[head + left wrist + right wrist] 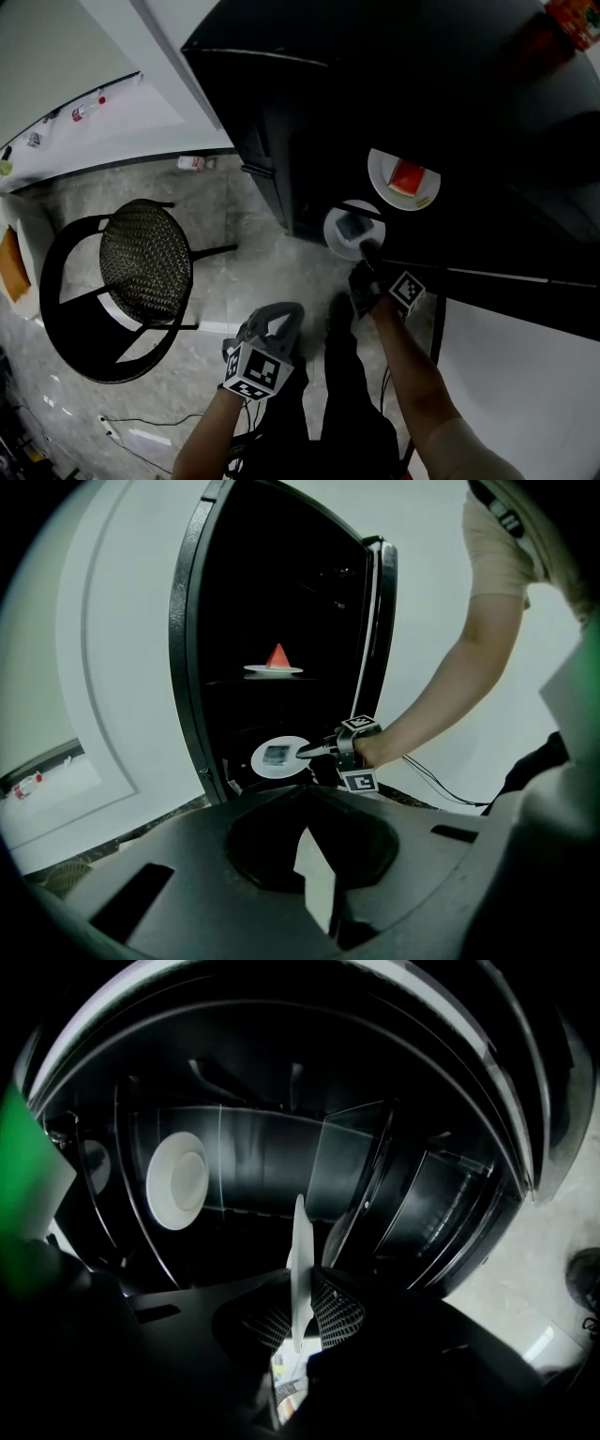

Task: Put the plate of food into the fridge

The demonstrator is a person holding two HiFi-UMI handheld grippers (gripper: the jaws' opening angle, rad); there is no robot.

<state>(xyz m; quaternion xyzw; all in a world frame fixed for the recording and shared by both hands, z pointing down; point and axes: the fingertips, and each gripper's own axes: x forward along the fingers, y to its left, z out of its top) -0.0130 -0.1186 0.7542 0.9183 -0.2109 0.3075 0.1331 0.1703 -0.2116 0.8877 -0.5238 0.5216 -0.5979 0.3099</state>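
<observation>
- Right gripper [367,249] is seen clamped on the rim of a white plate [343,225]; in the right gripper view the plate is seen edge-on, pinched between the two ribbed pads.
- A grey, square item [351,226] is carried on that plate; what kind of food it is cannot be made out.
- The held plate is kept roughly level at the open front of the black fridge [309,103], at its lower part, below the shelf [234,680]. Whether it rests on anything cannot be told.
- A second white plate [424,197] is set on that shelf, deeper inside, with a red wedge of watermelon [408,177] on it. The two plates are apart, the held one being lower and nearer the opening.
- The left gripper [274,323] is held back from the fridge, low over the floor [234,272], with its jaws pressed together and nothing between them.
- In the left gripper view, the person's right forearm [441,696] is seen reaching across to the fridge opening.
- A black chair [145,258] with a woven seat is placed on the pale stone floor to the left of the fridge.
- A small bottle [191,162] is lying on the floor by the wall, beyond the chair.
</observation>
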